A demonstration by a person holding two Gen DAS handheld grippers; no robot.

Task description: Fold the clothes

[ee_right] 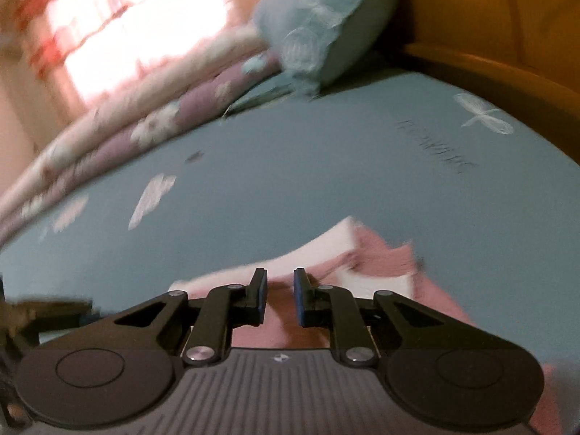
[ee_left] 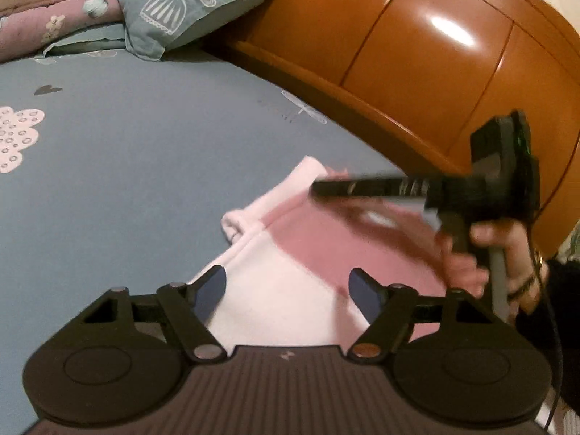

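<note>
A pink and white garment lies flat on the blue bed sheet, its white sleeve end pointing away from me. My left gripper hovers over the garment's white part with its jaws wide apart and nothing between them. The right gripper, held by a hand, reaches in from the right above the pink part, blurred. In the right wrist view the right gripper shows a narrow empty gap between its blue pads, with the garment just beyond and below.
A wooden headboard runs along the right side of the bed. A teal pillow and a folded floral quilt lie at the far end. The sheet stretches bare to the left and ahead of the garment.
</note>
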